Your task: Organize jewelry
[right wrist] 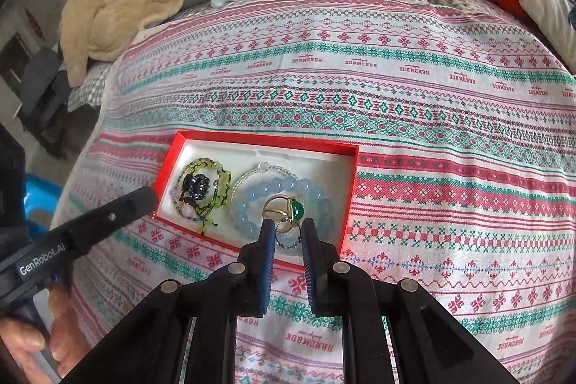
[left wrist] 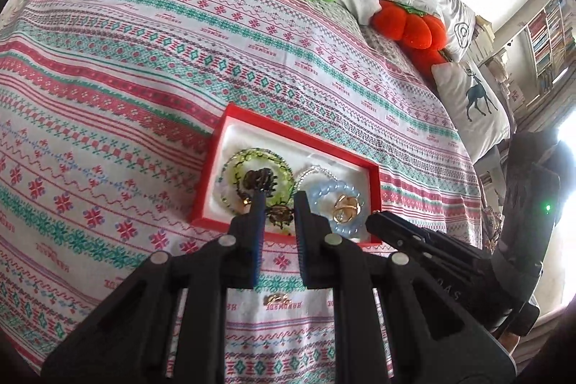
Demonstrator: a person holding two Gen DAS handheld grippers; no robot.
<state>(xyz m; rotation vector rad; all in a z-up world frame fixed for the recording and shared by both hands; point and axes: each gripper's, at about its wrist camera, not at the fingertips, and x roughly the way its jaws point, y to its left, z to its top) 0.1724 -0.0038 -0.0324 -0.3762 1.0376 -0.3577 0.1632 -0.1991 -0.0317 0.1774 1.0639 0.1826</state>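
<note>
Between my right gripper's [right wrist: 288, 233] spread fingers, just inside the near wall of the red box [right wrist: 354, 168], sits a small gold ring [right wrist: 288, 227], unpinched. The left gripper [left wrist: 279, 204], fingers also parted and empty, hovers over the box's near edge above a dark clip [left wrist: 279, 214]. One gold piece [left wrist: 277, 299] lies on the bedspread [left wrist: 108, 78] nearer than the box, under the left gripper, which I judge closer.

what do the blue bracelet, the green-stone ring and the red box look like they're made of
Blue bracelet: translucent pale beads, glossy, likely glass or polished stone; light passes through them.
Ring: yellow metal band with bright glints, gold-coloured; its green stone is smooth, domed and shiny, glass or gem.
Red box: thin, matte, sharp-edged walls, probably cardboard, with a soft white lining, maybe satin.
</note>
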